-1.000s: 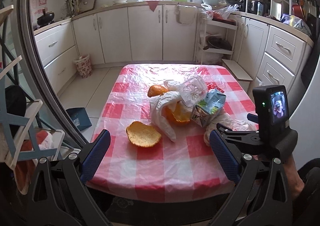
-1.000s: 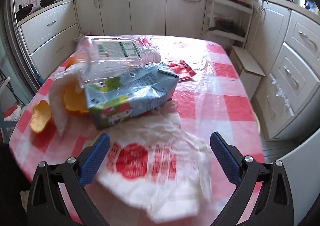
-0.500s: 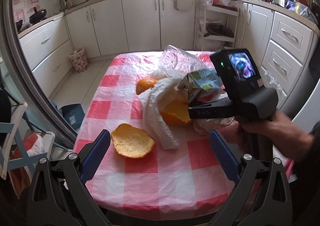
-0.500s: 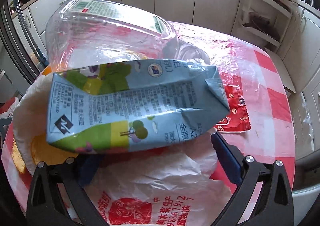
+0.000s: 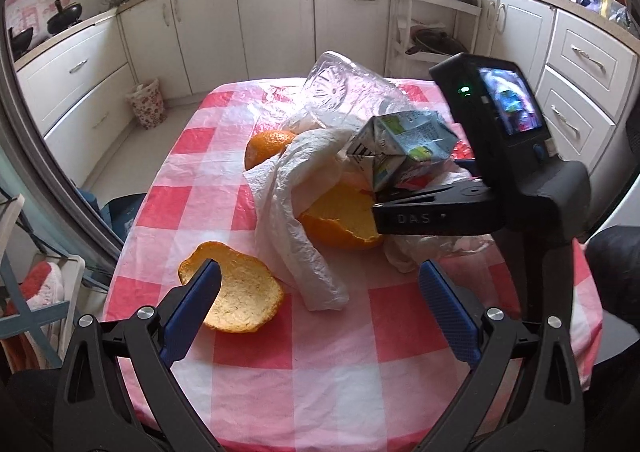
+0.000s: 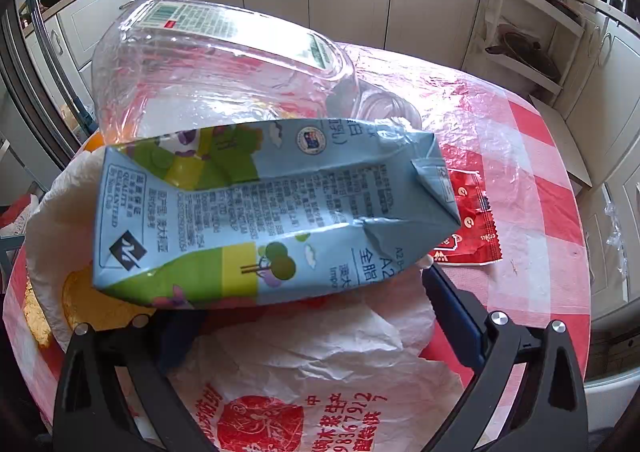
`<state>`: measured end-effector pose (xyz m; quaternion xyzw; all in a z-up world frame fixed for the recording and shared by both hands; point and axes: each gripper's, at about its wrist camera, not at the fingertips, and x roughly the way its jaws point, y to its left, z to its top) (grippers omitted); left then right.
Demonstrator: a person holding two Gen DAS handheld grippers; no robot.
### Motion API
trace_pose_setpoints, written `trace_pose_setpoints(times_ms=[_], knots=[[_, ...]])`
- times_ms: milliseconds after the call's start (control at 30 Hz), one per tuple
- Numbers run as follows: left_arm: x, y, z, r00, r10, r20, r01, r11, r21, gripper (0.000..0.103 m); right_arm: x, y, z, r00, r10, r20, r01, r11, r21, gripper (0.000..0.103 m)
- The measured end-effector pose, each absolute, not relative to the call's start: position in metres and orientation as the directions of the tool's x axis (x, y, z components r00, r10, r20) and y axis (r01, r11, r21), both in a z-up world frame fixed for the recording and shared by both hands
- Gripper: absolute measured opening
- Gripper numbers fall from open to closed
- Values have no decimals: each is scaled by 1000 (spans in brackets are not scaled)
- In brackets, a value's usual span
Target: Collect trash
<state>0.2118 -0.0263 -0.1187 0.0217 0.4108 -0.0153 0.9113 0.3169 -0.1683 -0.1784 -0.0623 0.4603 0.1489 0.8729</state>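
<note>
The crumpled blue-and-green milk carton (image 6: 264, 212) is lying on its side at the middle of the trash pile on the red-and-white checked tablecloth (image 5: 320, 340), propped on a white plastic bag with red print (image 6: 296, 384) and leaning against a clear crushed plastic bottle (image 6: 216, 68) behind it. The right gripper (image 6: 304, 300) is reaching under the carton with its fingers spread wide, one at each end of it — whether they are pressing the carton or merely bracketing it, I cannot tell, since the left finger is sitting hidden beneath the carton. The left gripper (image 5: 320, 308) is hovering wide open and empty over the near side of the table, its left finger just above a loose orange peel half (image 5: 236, 300). Judging from this, collection is barely starting: everything is sitting out on the table — a larger orange peel cup (image 5: 340, 220), another piece of orange (image 5: 268, 144) and a flat red snack wrapper (image 6: 468, 220) all waiting. No bin shows on the table, and a small patterned basket (image 5: 147, 102) on the floor may or may not be the destination.
</note>
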Motion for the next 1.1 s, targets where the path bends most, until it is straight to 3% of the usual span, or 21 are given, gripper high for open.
trace_pose_setpoints(times_ms=[267,733,1100], knots=[[227,-17,-136,603,-20,-798,24,1000,-7,95,317,-168,-179,533,203,-821,-318,948,28,97],[188,-32,-123,650,-38,-759,101,994,38,95,317,-168,-181,534,204,-821,-318,948,28,97],[166,-11,-105,669,-23,-743,77,996,38,95,322,-171,-178,532,203,-822,-319,947,27,97]])
